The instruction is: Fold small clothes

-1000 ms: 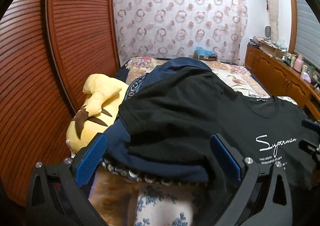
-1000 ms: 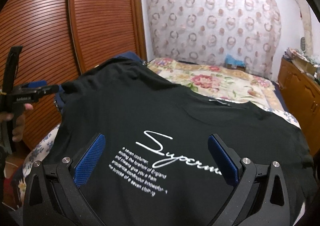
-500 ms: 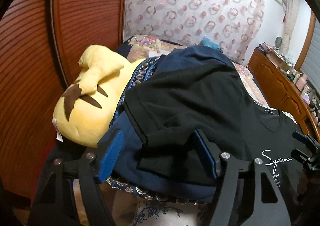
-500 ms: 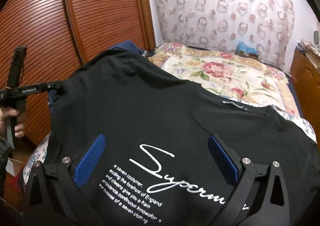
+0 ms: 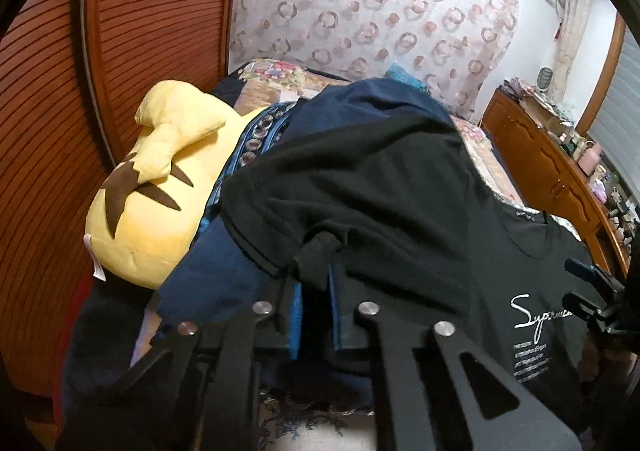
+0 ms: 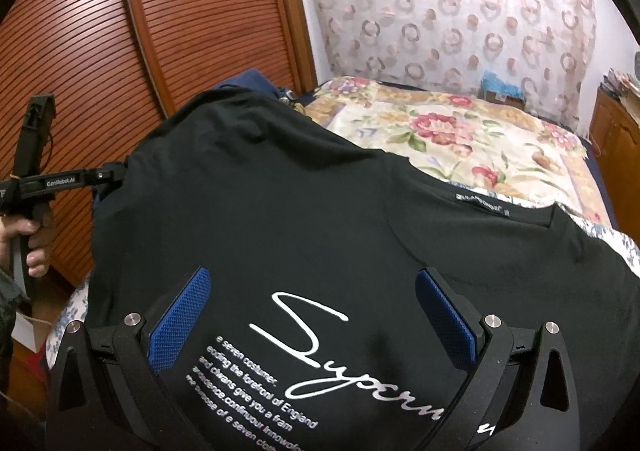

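A black T-shirt (image 6: 320,211) with white "Superman" script lies spread on the bed, front up; it also shows in the left wrist view (image 5: 380,191). My left gripper (image 5: 316,271) is shut on the hem of its left sleeve (image 5: 316,255). In the right wrist view the left gripper (image 6: 116,175) is at the shirt's left edge. My right gripper (image 6: 312,315) is open, hovering over the printed chest, holding nothing. It shows at the right edge of the left wrist view (image 5: 592,291).
A navy garment (image 5: 224,275) lies under the black shirt. A yellow plush toy (image 5: 160,187) sits at the left. A slatted wooden wardrobe (image 6: 160,31) stands left of the floral bedspread (image 6: 460,139). A wooden dresser (image 5: 552,167) runs along the right.
My left gripper moved in on the sleeve and closed on it, bunching the fabric. The right gripper stayed open and moved slightly forward over the print.
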`<state>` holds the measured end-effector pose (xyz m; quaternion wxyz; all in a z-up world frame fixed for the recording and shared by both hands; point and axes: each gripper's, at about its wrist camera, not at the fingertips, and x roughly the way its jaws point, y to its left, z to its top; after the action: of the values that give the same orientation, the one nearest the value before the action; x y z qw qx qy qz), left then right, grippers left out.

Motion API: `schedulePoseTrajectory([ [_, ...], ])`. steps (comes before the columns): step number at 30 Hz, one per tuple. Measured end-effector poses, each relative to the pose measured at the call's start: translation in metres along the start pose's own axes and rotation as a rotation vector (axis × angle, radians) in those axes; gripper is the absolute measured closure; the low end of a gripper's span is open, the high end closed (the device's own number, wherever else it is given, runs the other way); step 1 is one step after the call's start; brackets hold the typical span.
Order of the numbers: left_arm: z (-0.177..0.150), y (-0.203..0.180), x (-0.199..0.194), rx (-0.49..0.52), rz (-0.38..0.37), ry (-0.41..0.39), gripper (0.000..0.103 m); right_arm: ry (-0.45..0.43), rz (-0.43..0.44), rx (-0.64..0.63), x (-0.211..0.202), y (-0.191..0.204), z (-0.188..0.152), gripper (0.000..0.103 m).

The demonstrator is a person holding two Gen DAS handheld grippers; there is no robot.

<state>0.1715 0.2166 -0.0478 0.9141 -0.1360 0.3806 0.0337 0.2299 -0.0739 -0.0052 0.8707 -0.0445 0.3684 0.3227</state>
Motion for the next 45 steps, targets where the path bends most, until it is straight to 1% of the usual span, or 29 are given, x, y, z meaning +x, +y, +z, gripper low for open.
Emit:
schedulePoseTrajectory([
  [6, 0.023, -0.035, -0.017, 0.091, -0.052, -0.050, 0.100, -0.011, -0.027, 0.017, -0.009, -0.010, 0.000, 0.000],
  [10, 0.041, -0.067, -0.027, 0.160, -0.103, -0.080, 0.100, -0.031, -0.049, 0.030, -0.017, -0.016, 0.001, 0.000],
  [14, 0.043, -0.104, -0.026, 0.244, -0.151, -0.063, 0.100, -0.049, -0.068, 0.041, -0.027, -0.022, 0.000, 0.000],
  [16, 0.039, -0.120, -0.021, 0.284, -0.157, -0.042, 0.096, -0.055, -0.076, 0.046, -0.030, -0.024, -0.001, 0.000],
  [18, 0.036, -0.126, -0.017, 0.294, -0.159, -0.023, 0.090, -0.055, -0.083, 0.049, -0.031, -0.026, -0.003, 0.000],
  [19, 0.034, -0.126, -0.016, 0.291, -0.165, -0.011, 0.086, -0.054, -0.085, 0.047, -0.032, -0.025, -0.004, 0.000],
  [21, 0.031, -0.124, -0.018, 0.283, -0.173, -0.007, 0.083, -0.049, -0.089, 0.041, -0.031, -0.023, -0.004, 0.000],
  [22, 0.029, -0.123, -0.021, 0.280, -0.170, -0.011, 0.080, -0.047, -0.090, 0.037, -0.030, -0.022, -0.004, 0.000],
  [23, 0.030, -0.120, -0.024, 0.277, -0.167, -0.015, 0.073, -0.045, -0.089, 0.034, -0.029, -0.021, -0.003, 0.000],
  [27, 0.029, -0.102, -0.039, 0.253, -0.157, -0.050, 0.063, -0.044, -0.077, 0.020, -0.021, -0.016, 0.006, 0.000],
  [28, 0.029, -0.102, -0.039, 0.249, -0.153, -0.057, 0.059, -0.044, -0.070, 0.015, -0.019, -0.014, 0.008, 0.000],
  [29, 0.029, -0.094, -0.044, 0.237, -0.142, -0.068, 0.051, -0.045, -0.060, 0.009, -0.017, -0.012, 0.011, 0.000],
  [30, 0.029, -0.091, -0.044, 0.231, -0.135, -0.073, 0.047, -0.048, -0.043, -0.002, -0.014, -0.008, 0.015, 0.000],
  [32, 0.027, -0.079, -0.046, 0.215, -0.120, -0.081, 0.046, -0.048, -0.012, -0.019, -0.007, -0.002, 0.020, 0.002],
  [41, 0.017, -0.044, -0.047, 0.162, -0.050, -0.097, 0.041, -0.020, 0.173, -0.130, 0.036, 0.050, 0.045, 0.025],
  [44, 0.015, -0.035, -0.049, 0.146, -0.036, -0.107, 0.037, -0.023, 0.243, -0.162, 0.045, 0.068, 0.051, 0.031],
  [45, 0.014, -0.033, -0.050, 0.142, -0.032, -0.109, 0.036, -0.022, 0.265, -0.177, 0.049, 0.076, 0.054, 0.032],
])
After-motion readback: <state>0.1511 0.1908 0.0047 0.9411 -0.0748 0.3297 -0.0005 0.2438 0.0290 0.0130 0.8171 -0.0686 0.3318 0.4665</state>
